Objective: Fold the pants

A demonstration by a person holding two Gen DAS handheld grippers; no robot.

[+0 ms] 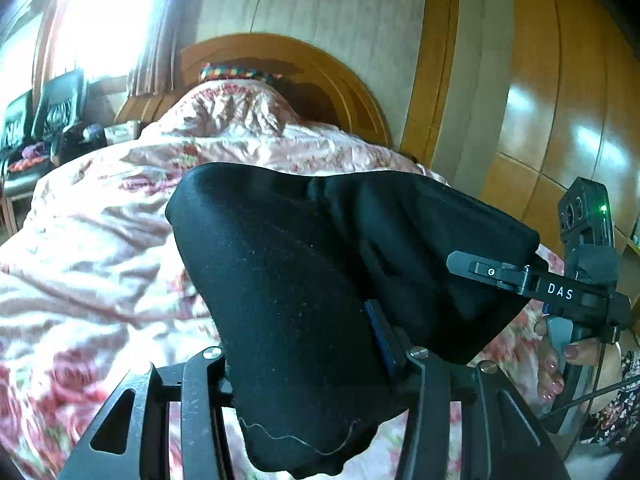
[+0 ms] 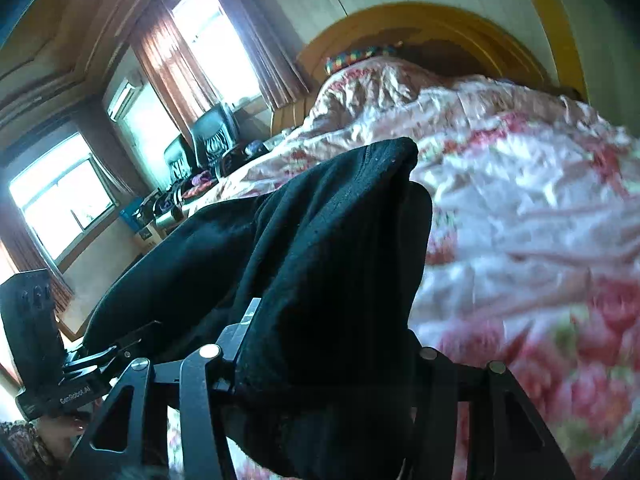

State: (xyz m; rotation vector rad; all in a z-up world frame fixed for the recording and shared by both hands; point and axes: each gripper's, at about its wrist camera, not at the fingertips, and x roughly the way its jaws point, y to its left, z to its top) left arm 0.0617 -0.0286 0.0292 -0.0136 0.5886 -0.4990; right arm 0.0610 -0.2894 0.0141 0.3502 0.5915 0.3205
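Note:
The black pants (image 1: 280, 260) hang bunched over the bed, lifted off the floral quilt (image 1: 100, 240). In the left wrist view my left gripper (image 1: 312, 320) is shut on a thick fold of the cloth, which covers its fingers; only a blue pad (image 1: 380, 336) shows. To the right, my right gripper (image 1: 480, 270) clamps the other end, with a person's hand (image 1: 560, 364) on its handle. In the right wrist view the pants (image 2: 320, 240) drape over my right gripper (image 2: 332, 320), shut on them, and stretch left to my left gripper (image 2: 112, 354).
A rumpled pink floral quilt (image 2: 520, 200) covers the bed. Behind it rise a rounded wooden headboard (image 1: 320, 68) and a colourful pillow (image 1: 232, 72). Wooden wardrobe doors (image 1: 560, 100) stand to the right. Black chairs (image 1: 48, 108) and clutter sit by the bright window on the left.

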